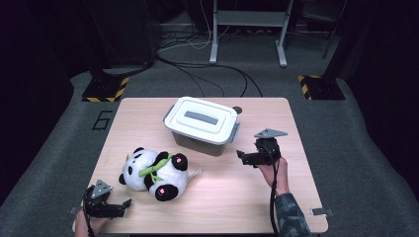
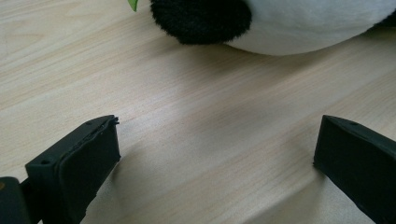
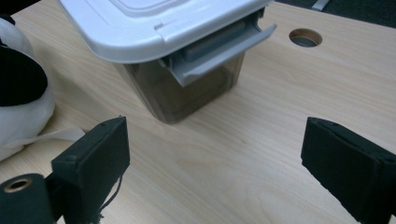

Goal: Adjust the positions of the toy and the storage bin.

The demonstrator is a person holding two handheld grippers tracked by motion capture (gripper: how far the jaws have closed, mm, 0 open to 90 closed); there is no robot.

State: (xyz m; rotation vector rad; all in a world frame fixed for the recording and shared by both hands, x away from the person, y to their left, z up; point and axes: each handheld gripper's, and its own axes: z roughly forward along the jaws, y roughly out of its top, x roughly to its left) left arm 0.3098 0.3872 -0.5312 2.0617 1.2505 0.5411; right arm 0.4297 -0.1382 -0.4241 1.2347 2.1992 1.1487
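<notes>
Overhead light evenly brightens the table (image 1: 217,197) against dim, near-black surroundings in the high view, soft shadows lie under the plush panda (image 1: 155,174) and storage box (image 1: 202,126), and both gripper views are slightly soft near the frame bottom.

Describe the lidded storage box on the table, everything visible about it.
The storage box is a plastic tub with a dark translucent grey body and a white lid with a grey panel set into its top. The lid is on, and the grey latch at the near end appears flipped outward. It stands upright on the table, behind the plush panda, apart from it. The right tool faces the latch end, open, not touching.
</notes>
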